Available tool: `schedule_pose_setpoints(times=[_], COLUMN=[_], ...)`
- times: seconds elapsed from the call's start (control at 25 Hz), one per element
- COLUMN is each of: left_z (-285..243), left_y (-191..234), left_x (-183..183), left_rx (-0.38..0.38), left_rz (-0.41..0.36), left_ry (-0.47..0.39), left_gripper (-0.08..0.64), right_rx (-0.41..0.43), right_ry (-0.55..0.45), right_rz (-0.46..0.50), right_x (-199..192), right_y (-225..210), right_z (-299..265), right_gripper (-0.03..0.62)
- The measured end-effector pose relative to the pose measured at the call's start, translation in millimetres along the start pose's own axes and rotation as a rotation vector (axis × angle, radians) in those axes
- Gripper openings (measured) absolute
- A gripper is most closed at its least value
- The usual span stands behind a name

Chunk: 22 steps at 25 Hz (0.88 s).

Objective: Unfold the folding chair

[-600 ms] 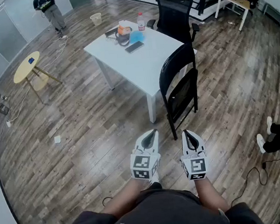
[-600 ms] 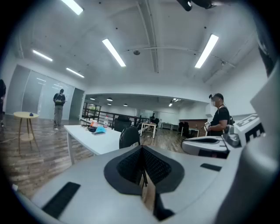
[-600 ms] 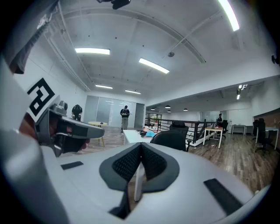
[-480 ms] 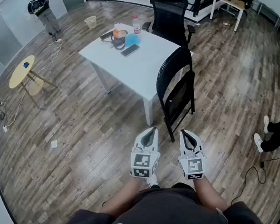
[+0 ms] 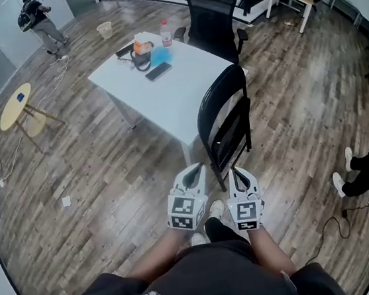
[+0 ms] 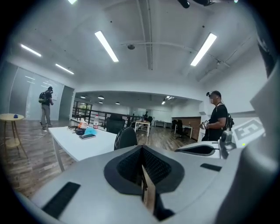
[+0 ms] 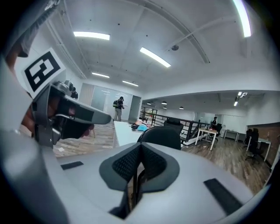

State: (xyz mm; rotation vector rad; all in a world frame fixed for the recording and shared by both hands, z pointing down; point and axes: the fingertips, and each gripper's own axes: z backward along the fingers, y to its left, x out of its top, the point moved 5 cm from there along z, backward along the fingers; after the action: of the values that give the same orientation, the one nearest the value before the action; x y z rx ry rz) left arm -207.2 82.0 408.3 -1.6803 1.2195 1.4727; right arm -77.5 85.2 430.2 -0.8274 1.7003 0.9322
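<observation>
A black folding chair (image 5: 225,128) stands folded flat and upright on the wood floor, leaning by the near corner of the white table (image 5: 186,103). Its rounded back also shows in the left gripper view (image 6: 127,138) and the right gripper view (image 7: 162,135). My left gripper (image 5: 195,172) and right gripper (image 5: 237,174) are side by side just in front of the chair's feet, apart from it. Both are shut with nothing between the jaws. They point nearly level at the chair.
On the table lie a phone (image 5: 158,71), a bottle (image 5: 166,33) and an orange-and-blue bundle (image 5: 143,52). A black office chair (image 5: 212,16) stands behind it, a round yellow side table (image 5: 18,107) far left. A person stands far back left (image 5: 37,21), another's legs (image 5: 367,168) right.
The view has closed in on the folding chair; both shut grippers now sit nearer its feet. The jaws have not changed.
</observation>
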Motion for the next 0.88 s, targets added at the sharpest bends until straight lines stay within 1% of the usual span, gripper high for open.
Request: schedule_pose_setpoints(times=[0.24, 0.4, 0.6, 0.72, 0.88], left_z=[-75.8, -126.8, -175.6, -192.2, -212.6], left_y=[26.2, 47.1, 63.6, 69.3, 82.5], left_x=[17.8, 40.0, 60.2, 68.2, 76.7], left_rx=[0.014, 0.039, 0.065, 0.076, 0.112], left_rz=[-0.052, -0.053, -0.062, -0.077, -0.088], left_ry=[0.037, 0.048, 0.052, 0.055, 0.099], left_gripper=[0.003, 0.003, 0.003, 0.003, 0.005], right_rx=[-0.023, -0.012, -0.017, -0.06, -0.146], right_ry=[-0.002, 0.017, 0.014, 0.02, 0.067], right_rz=[-0.046, -0.059, -0.103, -0.138, -0.181], right_x=[-2.9, -2.4, 1.4, -0.9, -15.1], right_y=[-52.6, -82.8, -113.3, -126.7, -144.1], right_z=[-70.0, -116.7, -154.2, -171.0, -190.4], right_gripper=[0.014, 0.014, 0.014, 0.014, 0.014])
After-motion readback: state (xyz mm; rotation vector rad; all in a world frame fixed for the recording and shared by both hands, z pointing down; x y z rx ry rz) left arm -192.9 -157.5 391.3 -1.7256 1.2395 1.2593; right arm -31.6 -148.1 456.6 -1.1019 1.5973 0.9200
